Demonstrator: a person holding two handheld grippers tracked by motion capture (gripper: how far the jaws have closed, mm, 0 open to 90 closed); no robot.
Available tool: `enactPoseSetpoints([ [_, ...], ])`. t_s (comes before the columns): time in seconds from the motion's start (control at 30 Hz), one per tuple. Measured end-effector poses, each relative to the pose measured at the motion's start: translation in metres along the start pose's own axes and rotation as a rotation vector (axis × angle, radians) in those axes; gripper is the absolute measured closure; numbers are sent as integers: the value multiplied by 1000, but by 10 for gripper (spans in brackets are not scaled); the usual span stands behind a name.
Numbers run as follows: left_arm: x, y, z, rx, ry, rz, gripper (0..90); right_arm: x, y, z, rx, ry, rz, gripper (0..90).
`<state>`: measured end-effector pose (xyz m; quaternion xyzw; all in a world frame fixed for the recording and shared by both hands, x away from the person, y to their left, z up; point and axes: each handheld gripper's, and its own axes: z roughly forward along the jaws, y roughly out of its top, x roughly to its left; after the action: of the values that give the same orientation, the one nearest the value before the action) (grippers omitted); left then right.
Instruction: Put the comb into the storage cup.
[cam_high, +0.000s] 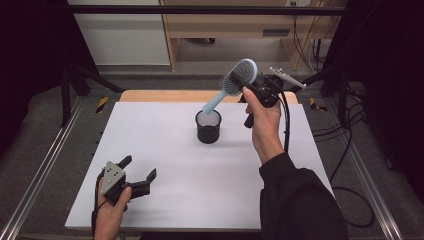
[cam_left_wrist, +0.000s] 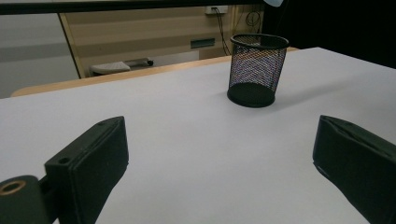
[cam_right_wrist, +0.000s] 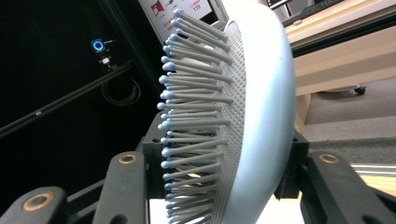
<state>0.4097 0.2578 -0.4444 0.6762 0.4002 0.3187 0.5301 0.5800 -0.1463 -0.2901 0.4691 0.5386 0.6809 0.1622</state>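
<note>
We saw the right tongs (cam_high: 246, 86) clamped on the head of a pale blue hairbrush (cam_high: 234, 84), held aloft above the far half of the white table (cam_high: 200, 180). The brush slanted down toward seven o'clock in the high view, its handle tip hanging just over the mouth of a black mesh cup (cam_high: 208, 127); we could not tell whether the tip touched the rim. In the right gripper view the brush head (cam_right_wrist: 243, 116) stood edge-on between the two black jaws, its ball-tipped bristles pointing to nine o'clock and its smooth back toward three o'clock, with the jaws pressed against both sides.

The mesh cup stood upright on the table, a little beyond the centre, at about twelve o'clock from the middle of the sheet. In the left gripper view it (cam_left_wrist: 257, 70) rose at one o'clock, well apart from the jaws.

The left tongs (cam_high: 137, 172) rested low at the near left corner of the table, at about eight o'clock, jaws spread wide with only bare tabletop between them. A dark sleeve (cam_high: 295, 200) covered the right forearm.
</note>
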Motion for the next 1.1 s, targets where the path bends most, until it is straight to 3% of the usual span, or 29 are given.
enactPoseSetpoints([
  [0.3, -2, 0, 0, 7, -6, 6, 36, -10, -3, 8, 12, -33, 8, 512],
  [0.7, -1, -1, 0, 10, -7, 5, 36, -10, -6, 10, 33, -39, -16, 510],
  [0.87, -2, 0, 1, 7, -27, 15, 36, -7, -4, 5, 35, -54, -44, 510],
  [0.97, -6, 2, 6, 7, -59, 39, 36, -5, -1, 1, 23, -71, -50, 510],
  [1.1, -9, 1, 7, 4, -68, 28, 36, -4, 1, -2, 8, -81, -47, 510],
])
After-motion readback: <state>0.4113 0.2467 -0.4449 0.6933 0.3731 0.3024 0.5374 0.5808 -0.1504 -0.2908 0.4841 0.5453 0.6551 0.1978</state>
